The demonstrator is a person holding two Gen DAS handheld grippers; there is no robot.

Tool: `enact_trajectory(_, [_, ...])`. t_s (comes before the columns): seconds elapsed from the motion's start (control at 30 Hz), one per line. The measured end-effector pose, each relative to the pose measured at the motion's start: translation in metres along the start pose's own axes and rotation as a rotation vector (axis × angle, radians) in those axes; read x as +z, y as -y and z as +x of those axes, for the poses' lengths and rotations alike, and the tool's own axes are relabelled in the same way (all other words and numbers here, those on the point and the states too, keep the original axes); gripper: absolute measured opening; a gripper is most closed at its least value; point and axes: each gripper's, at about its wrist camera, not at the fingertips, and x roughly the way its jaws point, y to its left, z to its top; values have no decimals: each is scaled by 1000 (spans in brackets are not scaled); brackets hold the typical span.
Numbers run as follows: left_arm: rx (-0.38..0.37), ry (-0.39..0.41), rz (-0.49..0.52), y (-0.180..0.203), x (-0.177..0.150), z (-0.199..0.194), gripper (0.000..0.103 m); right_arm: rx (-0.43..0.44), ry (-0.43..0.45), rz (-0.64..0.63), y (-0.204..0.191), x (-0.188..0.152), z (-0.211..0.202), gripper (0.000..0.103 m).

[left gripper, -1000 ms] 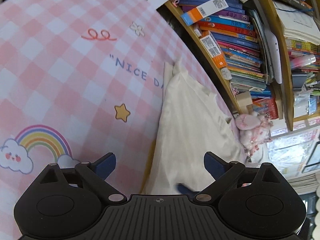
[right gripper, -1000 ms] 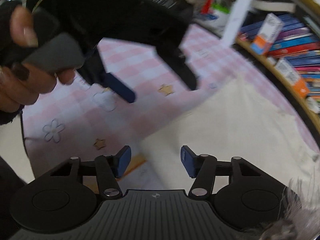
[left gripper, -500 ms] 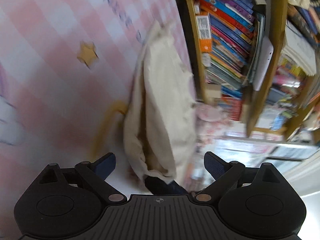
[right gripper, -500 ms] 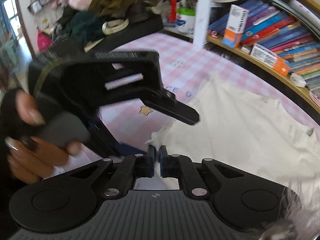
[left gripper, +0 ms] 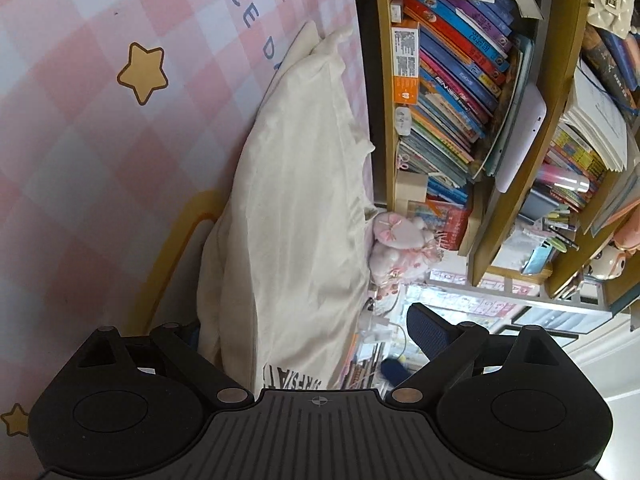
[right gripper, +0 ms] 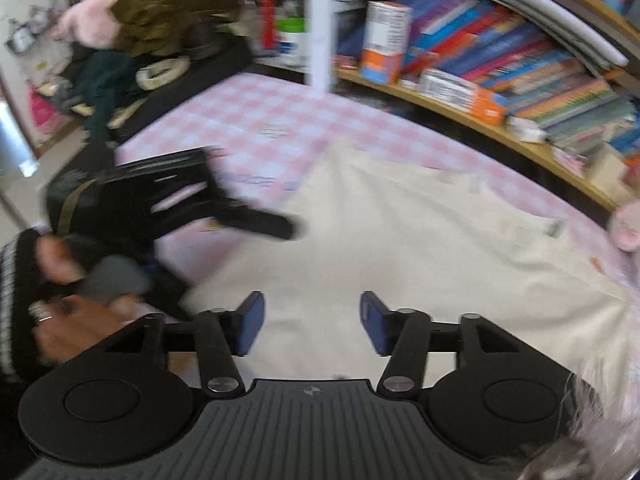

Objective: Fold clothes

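A cream garment [left gripper: 296,208] lies on a pink checked tablecloth [left gripper: 100,140]. In the left wrist view it runs from the far end down between the fingers of my left gripper [left gripper: 308,332], which is open. The cloth hides the left pad, and printed letters show at its near hem. In the right wrist view the garment [right gripper: 400,240] is spread flat, and my right gripper [right gripper: 312,328] hovers open just above its near part, holding nothing. A hand [right gripper: 72,320] holds the blurred left gripper at the garment's left edge, one finger [right gripper: 264,224] reaching over the cloth.
A bookshelf [left gripper: 440,80] packed with books runs along the table's far side, with a pink plush toy [left gripper: 400,240] at its foot. A pile of dark clothes [right gripper: 160,28] sits on a black stand at the back left. A white post [right gripper: 318,20] rises behind the table.
My right gripper shut on the garment's edge half a second ago and has now opened, and the cloth lies flat. My left gripper swung round so that the garment runs between its fingers.
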Motion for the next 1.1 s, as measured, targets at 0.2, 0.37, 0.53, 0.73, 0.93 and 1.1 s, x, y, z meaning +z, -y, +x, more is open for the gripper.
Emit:
enact_trajectory(0.2, [50, 26, 5, -1, -3, -2, 88, -114, -75, 119, 46, 35, 26, 78])
enact_trajectory(0.37, [111, 53, 12, -2, -5, -4, 71, -144, -125, 157, 54, 77, 64, 80])
enact_trajectory(0.53, [156, 93, 27, -10, -9, -5, 30, -150, -168, 151, 50, 119, 105, 80])
enact_trajectory(0.73, [146, 126, 186, 6, -19, -7, 9, -141, -262, 71, 15, 152, 154, 80])
enact_trajectory(0.93, [147, 110, 400, 39, -30, 2, 9, -132, -355, -10, -21, 185, 204, 78])
enact_trajectory(1.1, [129, 103, 398, 39, -26, 4, 9, -186, -415, -116, -41, 182, 224, 77])
